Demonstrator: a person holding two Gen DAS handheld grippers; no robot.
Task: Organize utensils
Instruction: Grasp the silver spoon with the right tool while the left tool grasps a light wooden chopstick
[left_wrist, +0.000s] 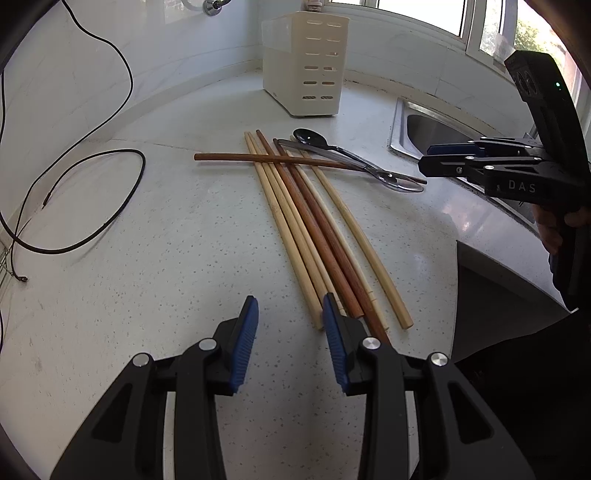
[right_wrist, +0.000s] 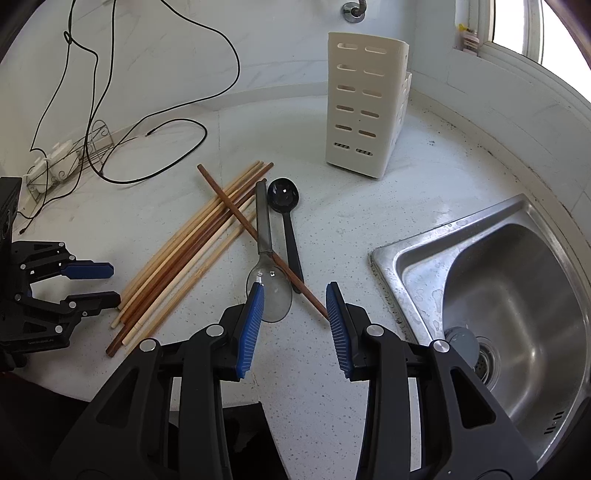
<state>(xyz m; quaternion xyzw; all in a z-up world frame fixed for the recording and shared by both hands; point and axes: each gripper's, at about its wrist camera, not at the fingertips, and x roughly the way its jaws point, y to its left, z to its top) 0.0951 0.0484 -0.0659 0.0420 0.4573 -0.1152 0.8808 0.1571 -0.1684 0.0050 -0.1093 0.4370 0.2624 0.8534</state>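
A bundle of pale and brown chopsticks (left_wrist: 314, 229) (right_wrist: 192, 251) lies on the speckled counter, and one dark chopstick (left_wrist: 258, 158) (right_wrist: 236, 210) lies across it. A metal spoon (left_wrist: 399, 182) (right_wrist: 263, 221) and a black spoon (left_wrist: 309, 137) (right_wrist: 283, 195) lie beside them. My left gripper (left_wrist: 290, 310) (right_wrist: 114, 284) hovers open at the near ends of the chopsticks, nothing pressed between its pads. My right gripper (right_wrist: 295, 295) (left_wrist: 424, 158) is open over the metal spoon's bowl and the crossing chopstick's tip. A cream slotted utensil holder (left_wrist: 306, 62) (right_wrist: 362, 103) stands upright at the back.
A steel sink (right_wrist: 517, 295) (left_wrist: 424, 129) sits to the right of the utensils. A black cable (left_wrist: 110, 206) (right_wrist: 166, 122) loops over the counter on the left, near a wire rack (right_wrist: 74, 155). The counter's front edge drops off close behind both grippers.
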